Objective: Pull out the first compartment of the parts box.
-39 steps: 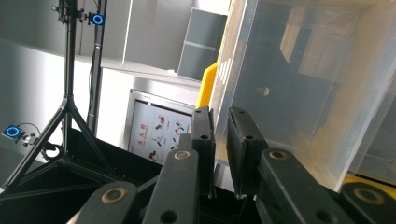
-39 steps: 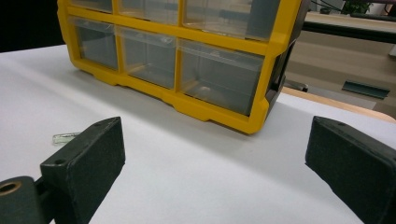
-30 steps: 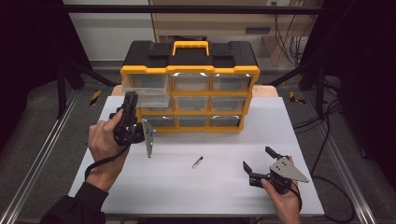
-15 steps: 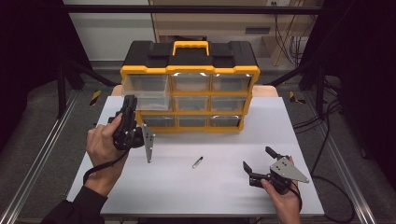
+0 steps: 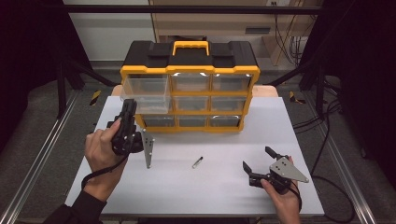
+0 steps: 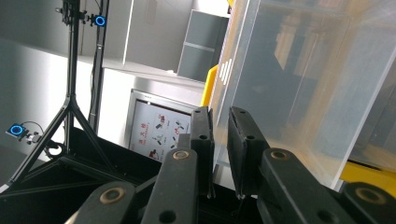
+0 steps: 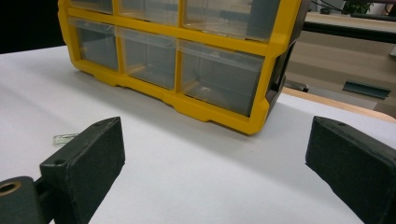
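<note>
Your left gripper (image 5: 129,108) points up and away from you at the top-left drawer (image 5: 144,88) of the yellow organizer (image 5: 190,84); that clear drawer stands pulled out, past the cabinet front. In the left gripper view the jaws are nearly closed with the drawer's front lip (image 6: 223,112) pinched in the narrow gap between them, so the left gripper has hold of the drawer by its front edge, pads pressed on the plastic. The rest of the drawer runs off above and to the right of those jaws. Your right gripper (image 5: 261,163) sits low over the white table (image 5: 224,186), well apart from the drawer, jaws spread wide with nothing between them. In the right gripper view the organizer's lower drawers lie straight ahead beyond the jaws. A small clear vial (image 5: 197,162) lies on the table between the two grippers, to the left of the right jaws, untouched.
</note>
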The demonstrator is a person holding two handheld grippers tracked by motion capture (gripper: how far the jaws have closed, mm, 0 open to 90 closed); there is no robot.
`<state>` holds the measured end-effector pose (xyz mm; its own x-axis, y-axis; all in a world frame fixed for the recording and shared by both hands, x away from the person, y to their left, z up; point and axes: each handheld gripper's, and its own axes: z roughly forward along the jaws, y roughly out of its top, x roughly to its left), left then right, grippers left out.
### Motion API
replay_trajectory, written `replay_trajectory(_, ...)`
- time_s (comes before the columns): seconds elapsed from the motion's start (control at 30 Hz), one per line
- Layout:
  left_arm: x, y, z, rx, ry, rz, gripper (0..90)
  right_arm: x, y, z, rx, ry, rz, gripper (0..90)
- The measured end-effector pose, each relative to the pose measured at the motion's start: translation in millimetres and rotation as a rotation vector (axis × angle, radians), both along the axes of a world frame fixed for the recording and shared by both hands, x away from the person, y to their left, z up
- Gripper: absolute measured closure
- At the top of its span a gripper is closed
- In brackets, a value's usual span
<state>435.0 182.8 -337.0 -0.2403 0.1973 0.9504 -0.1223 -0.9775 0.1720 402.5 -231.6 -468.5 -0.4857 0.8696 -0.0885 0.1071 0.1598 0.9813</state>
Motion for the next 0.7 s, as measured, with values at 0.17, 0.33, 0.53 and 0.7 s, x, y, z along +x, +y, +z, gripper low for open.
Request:
replay_trajectory(0.17,-3.2,-0.8,0.7,-0.006,-0.001,-0.004,79.9,0.4,-0.1,-0.3,-0.001,0.000,-0.002,4.8)
replay_trajectory(0.33,-5.1,-2.7,-0.4,0.001,0.001,-0.001,79.7,0.4,-0.1,-0.3,-0.001,0.000,-0.002,4.8)
replay_trajectory(0.53,-6.4,-3.1,0.7,-0.002,0.002,-0.002,79.5,0.2,-0.3,-0.2,-0.001,0.001,-0.003,4.8)
replay_trajectory(0.7,-8.3,-3.4,1.9,-0.006,-0.001,-0.004,79.5,0.3,-0.4,-0.3,-0.001,0.001,-0.003,4.8)
